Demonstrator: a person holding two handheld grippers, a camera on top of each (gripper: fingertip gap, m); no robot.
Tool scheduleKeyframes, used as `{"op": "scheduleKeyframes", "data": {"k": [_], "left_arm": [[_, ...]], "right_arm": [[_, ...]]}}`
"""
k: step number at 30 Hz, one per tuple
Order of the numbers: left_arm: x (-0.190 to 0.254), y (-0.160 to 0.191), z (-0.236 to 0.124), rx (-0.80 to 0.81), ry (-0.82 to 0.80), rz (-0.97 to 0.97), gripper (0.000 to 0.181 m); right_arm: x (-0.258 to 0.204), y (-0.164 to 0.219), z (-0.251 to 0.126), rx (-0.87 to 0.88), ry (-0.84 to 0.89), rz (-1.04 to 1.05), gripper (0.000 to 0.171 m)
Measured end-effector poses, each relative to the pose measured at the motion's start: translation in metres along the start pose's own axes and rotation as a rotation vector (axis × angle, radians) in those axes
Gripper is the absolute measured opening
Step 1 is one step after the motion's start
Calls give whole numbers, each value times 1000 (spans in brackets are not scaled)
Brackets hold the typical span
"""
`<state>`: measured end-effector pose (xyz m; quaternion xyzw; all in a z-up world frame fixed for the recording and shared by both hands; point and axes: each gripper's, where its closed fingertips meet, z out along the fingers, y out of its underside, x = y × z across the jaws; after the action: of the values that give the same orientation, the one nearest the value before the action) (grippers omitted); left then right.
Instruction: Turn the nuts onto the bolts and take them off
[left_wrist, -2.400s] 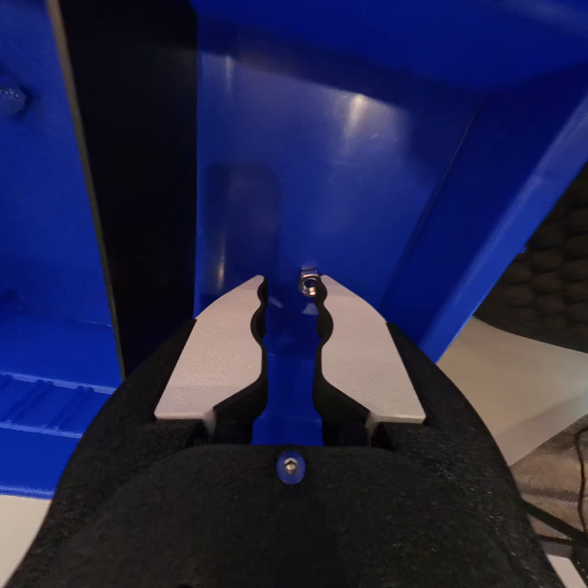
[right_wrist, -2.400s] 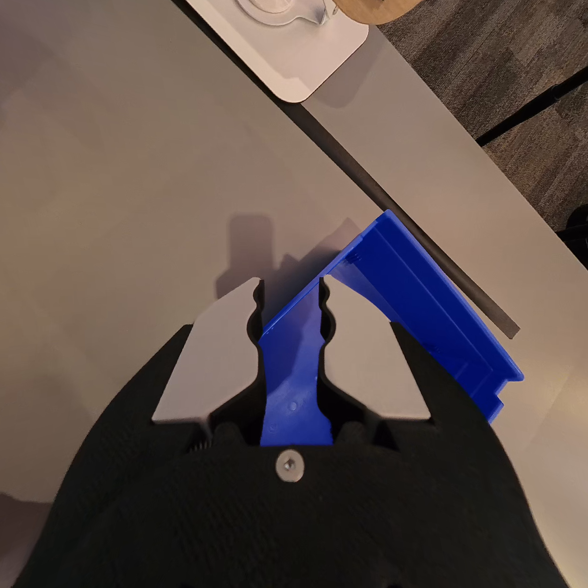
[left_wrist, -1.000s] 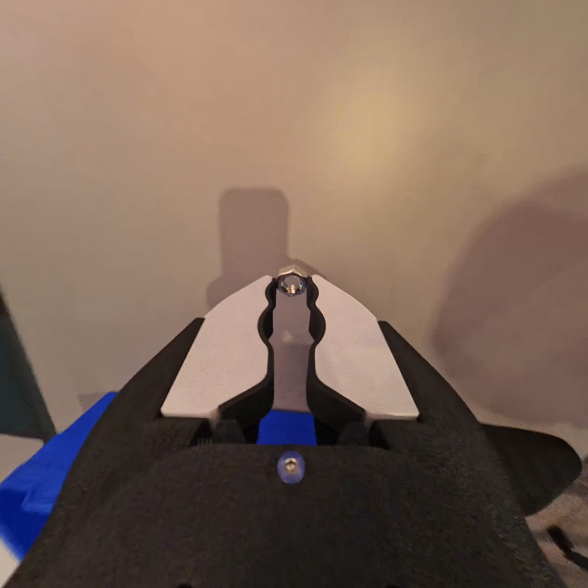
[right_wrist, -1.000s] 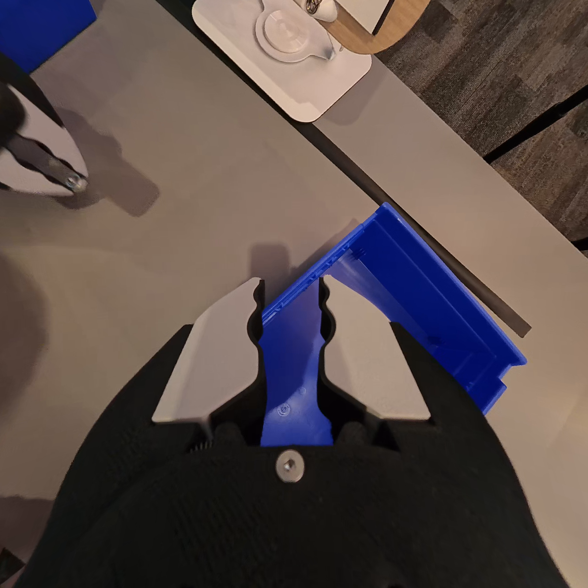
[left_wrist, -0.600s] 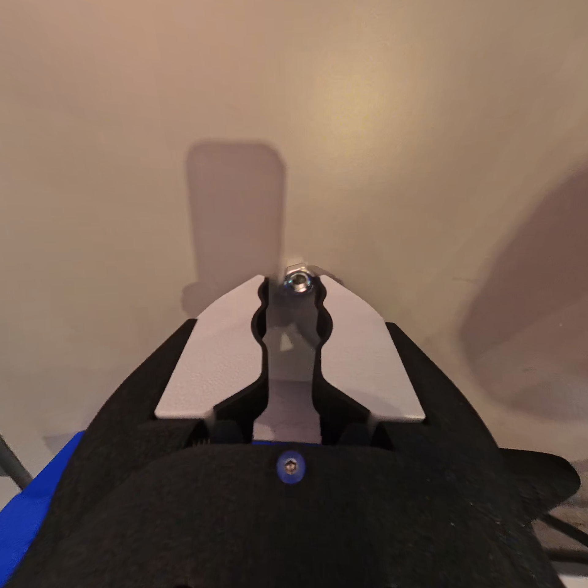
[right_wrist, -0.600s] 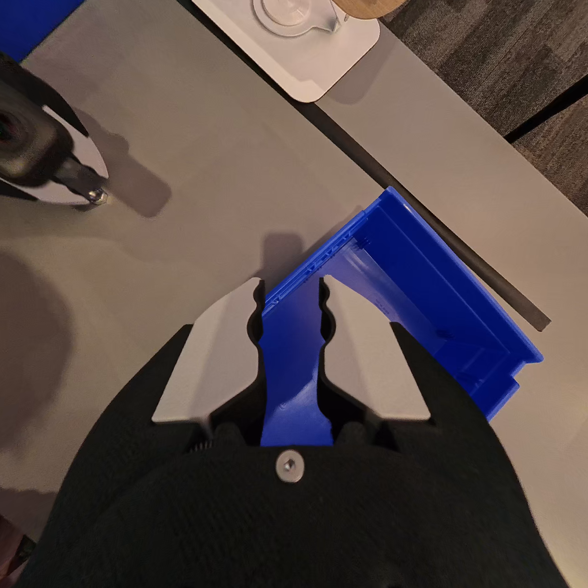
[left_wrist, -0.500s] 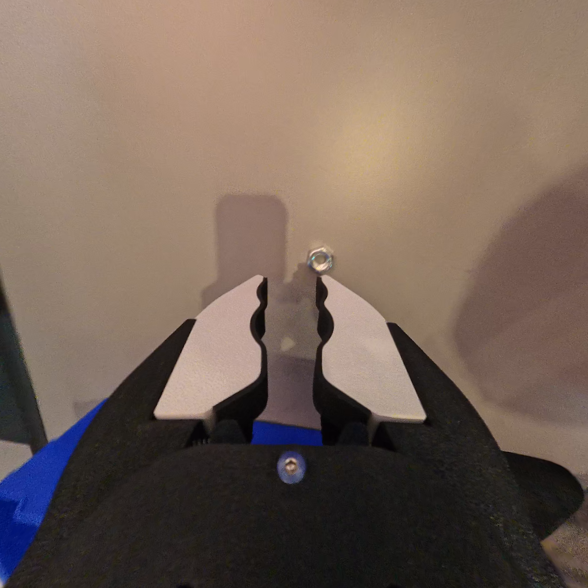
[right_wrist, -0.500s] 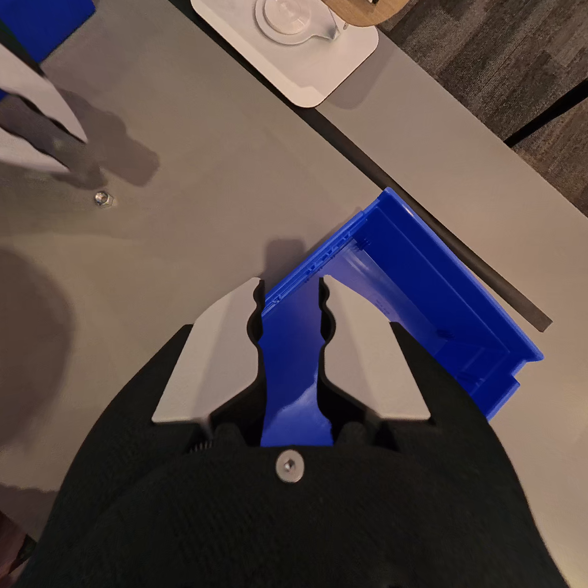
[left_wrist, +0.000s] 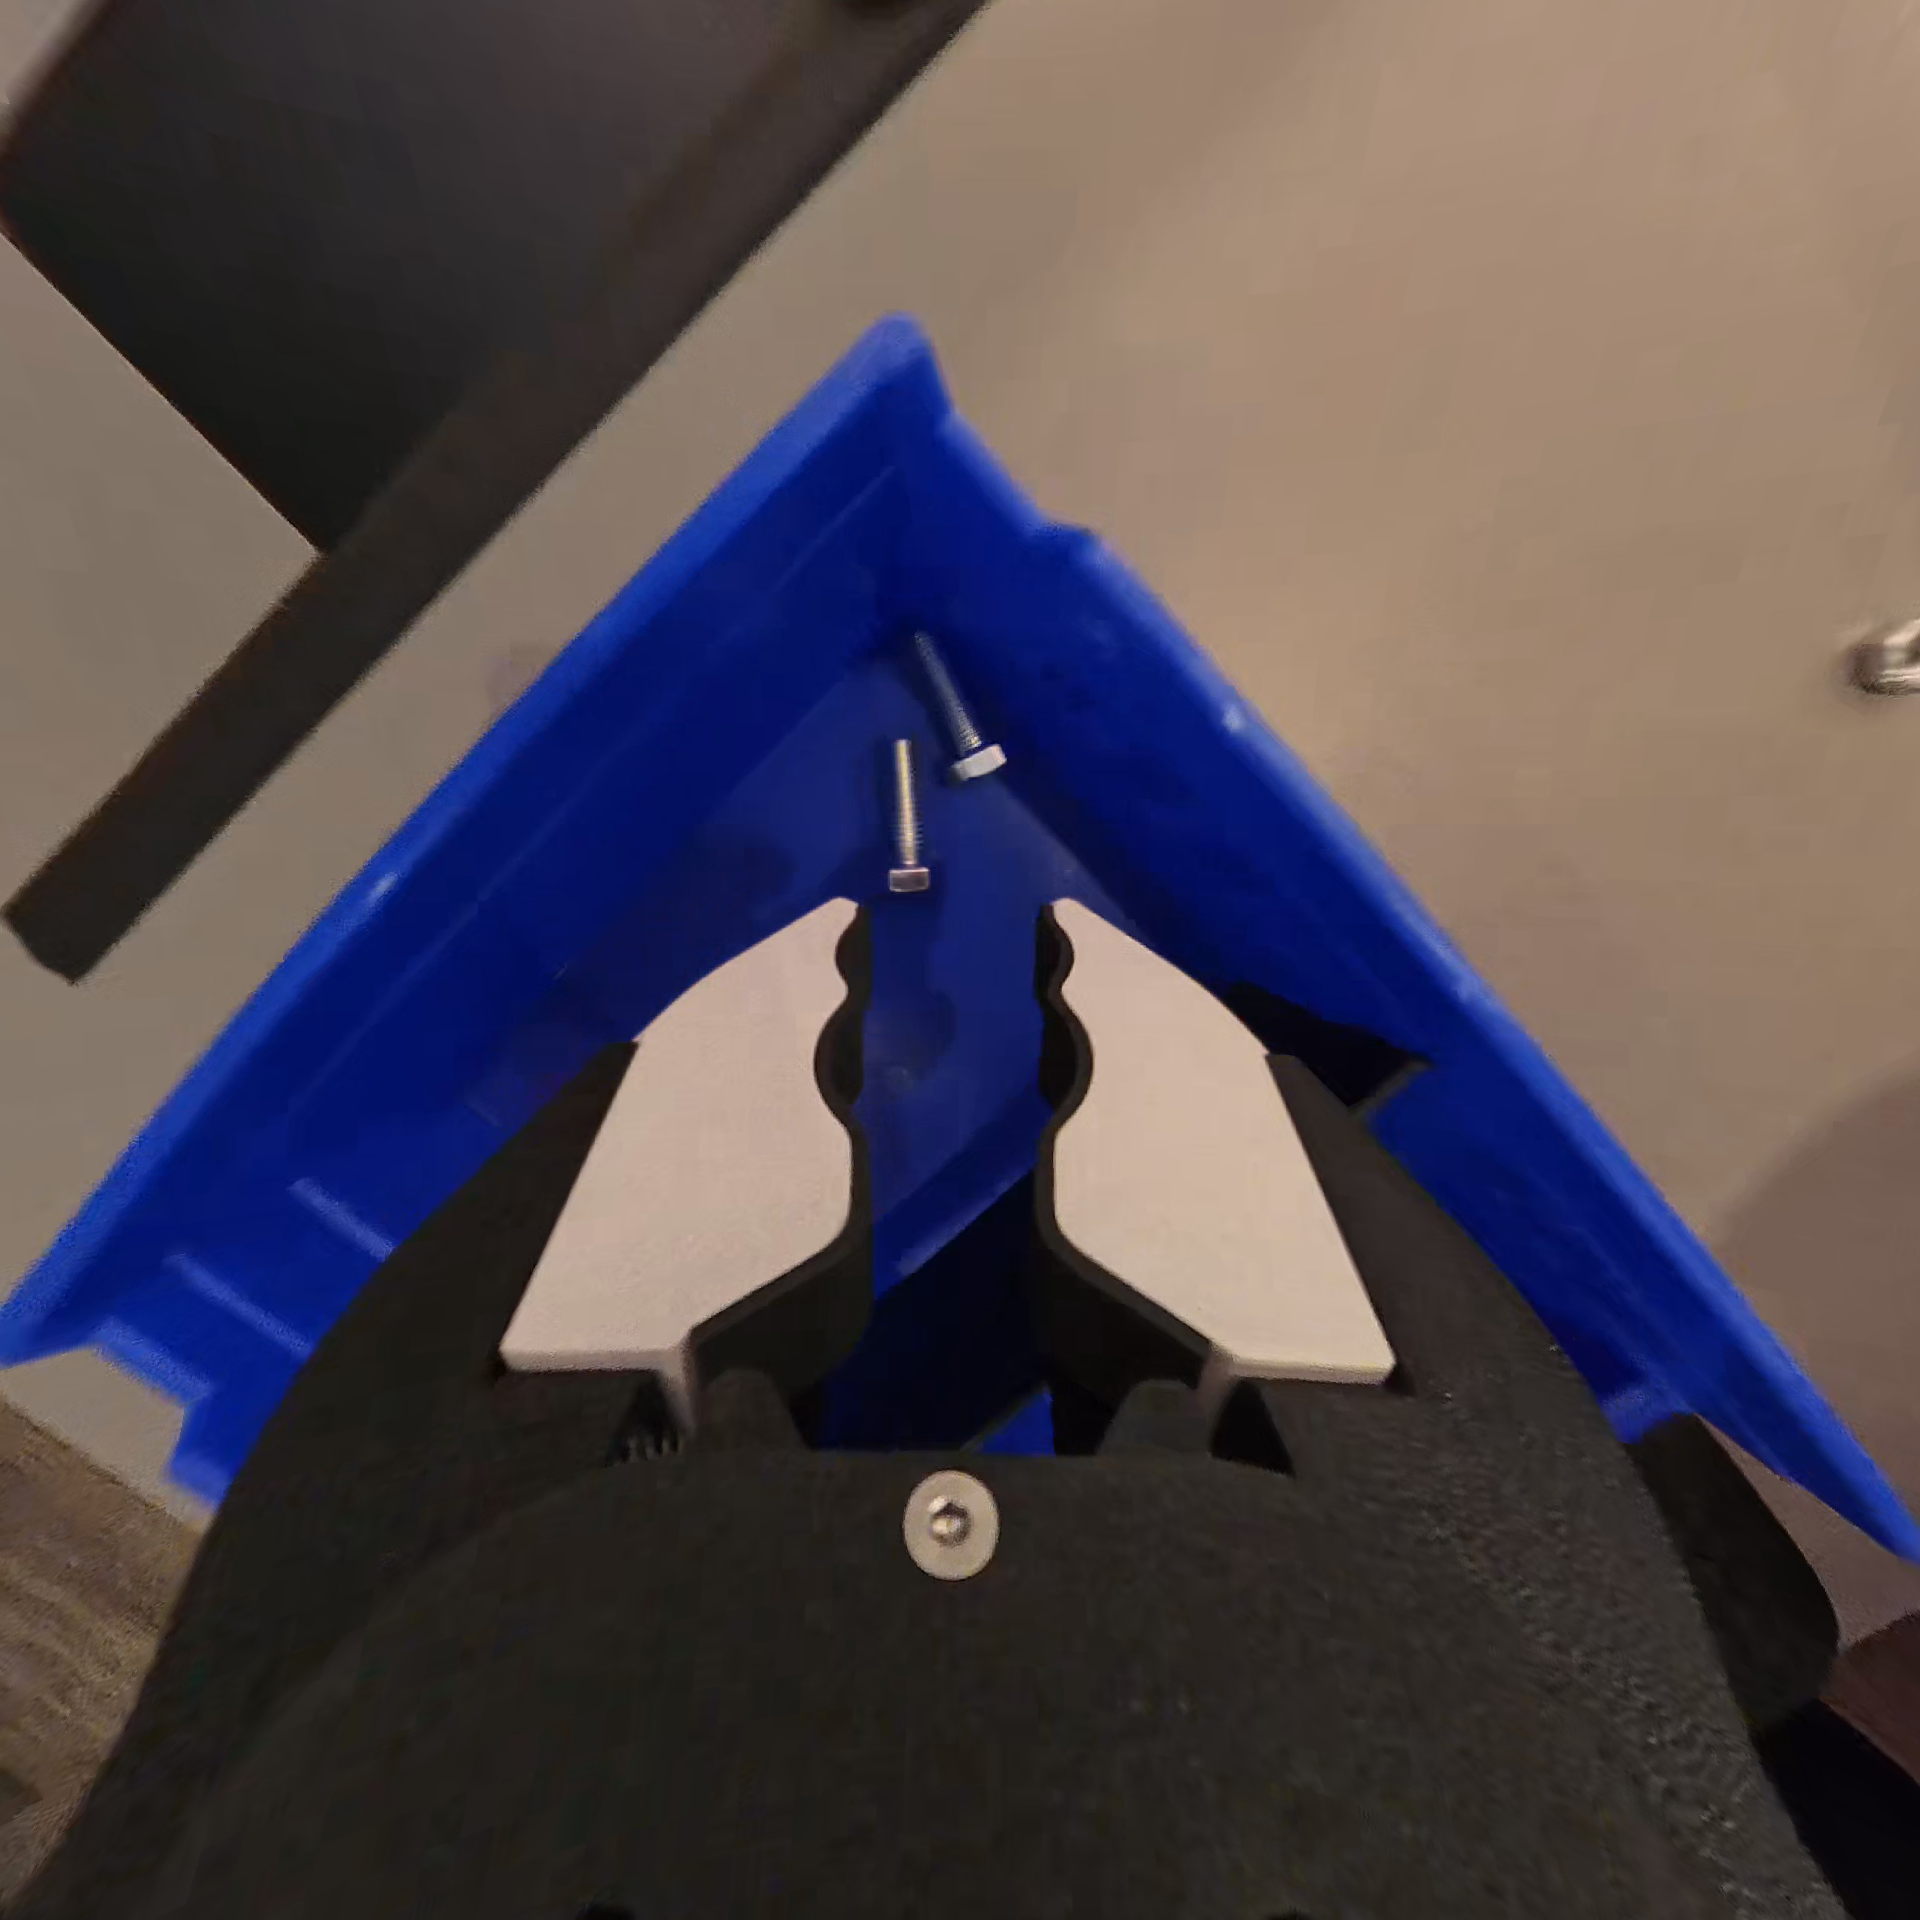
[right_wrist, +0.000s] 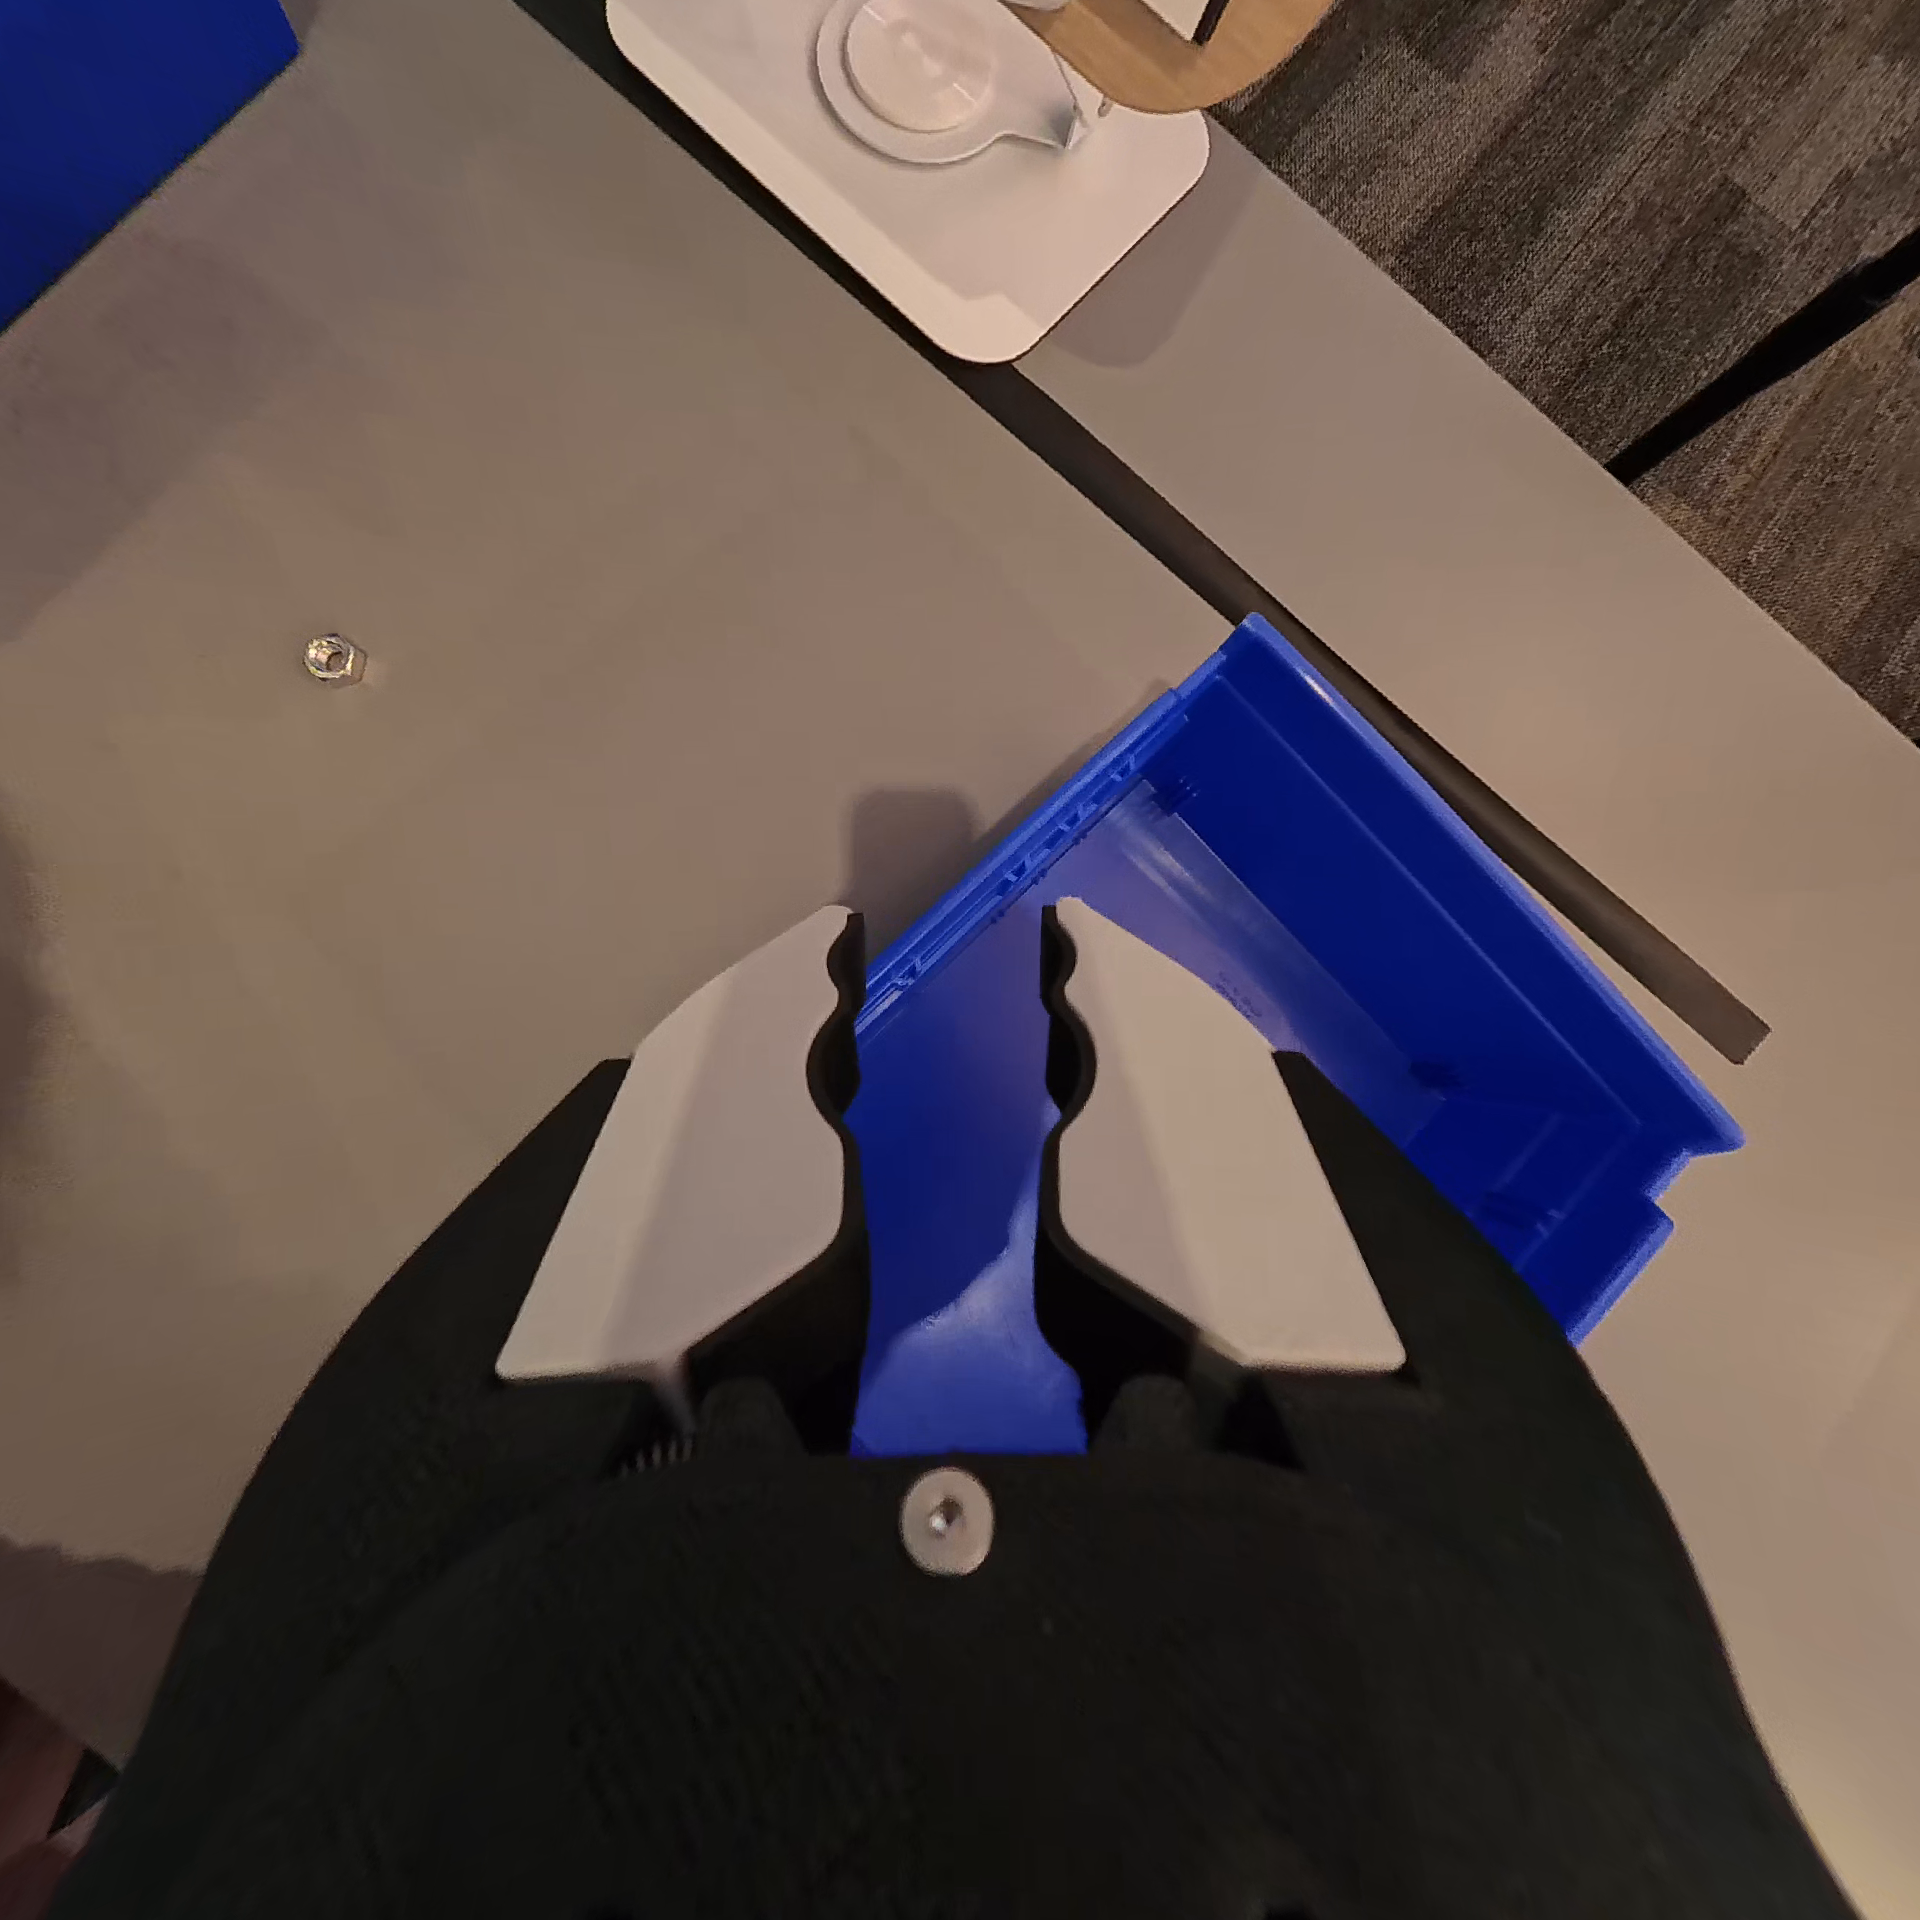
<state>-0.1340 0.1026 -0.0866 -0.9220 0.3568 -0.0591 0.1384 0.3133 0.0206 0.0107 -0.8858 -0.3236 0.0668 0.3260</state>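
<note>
- My left gripper (left_wrist: 948, 914) is spread and holding nothing, hanging over the left bin (left_wrist: 582, 852), tips pointed at its far corner.
- Just past those tips lie two bolts: the near bolt (left_wrist: 906, 816) lengthwise, head toward me, and the far bolt (left_wrist: 954, 707) tucked into the corner, close to the first but not clearly touching.
- My right gripper (right_wrist: 948, 914) is also spread and empty, over the right bin (right_wrist: 1351, 997); I see nothing in the part of that bin that shows.
- Farther out, a nut (right_wrist: 335, 659) sits loose on the table (right_wrist: 582, 499), well apart from both bins.
- Beyond, a white tray (right_wrist: 1039, 239) rests at the far table edge.
- I judge the step in hand to be fetching a bolt to pair with that nut.
- Next I'd lower the left tips astride the near bolt's shank and pinch across it, keeping clear of the far bolt and the bin wall.
</note>
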Motion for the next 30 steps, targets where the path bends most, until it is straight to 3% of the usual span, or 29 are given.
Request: {"op": "scheduleKeyframes", "data": {"k": [7,13,15,19,22,24,27,30], "left_arm": [[-13,10,50,-95,-13,11,32],[-17,18,66,-141,-60,52,31],[-13,17,65,-129,-34,53,10],[-29,29,52,-154,-148,101,10],[-33,21,18,-8,-183,57,10],[-16,2,-20,191,-142,22,10],[59,-37,-85,536,71,64,9],[141,-65,-130,768,230,183,9]], "right_arm": [[3,5,9,-42,8,7,33],[4,7,11,-55,8,6,33],[4,8,11,-58,9,4,33],[5,6,9,-43,15,5,33],[5,-5,5,6,35,-7,32],[0,-25,1,94,40,-32,31],[-40,-82,-11,392,-81,-105,30],[-119,-139,-39,799,-421,-171,30]]}}
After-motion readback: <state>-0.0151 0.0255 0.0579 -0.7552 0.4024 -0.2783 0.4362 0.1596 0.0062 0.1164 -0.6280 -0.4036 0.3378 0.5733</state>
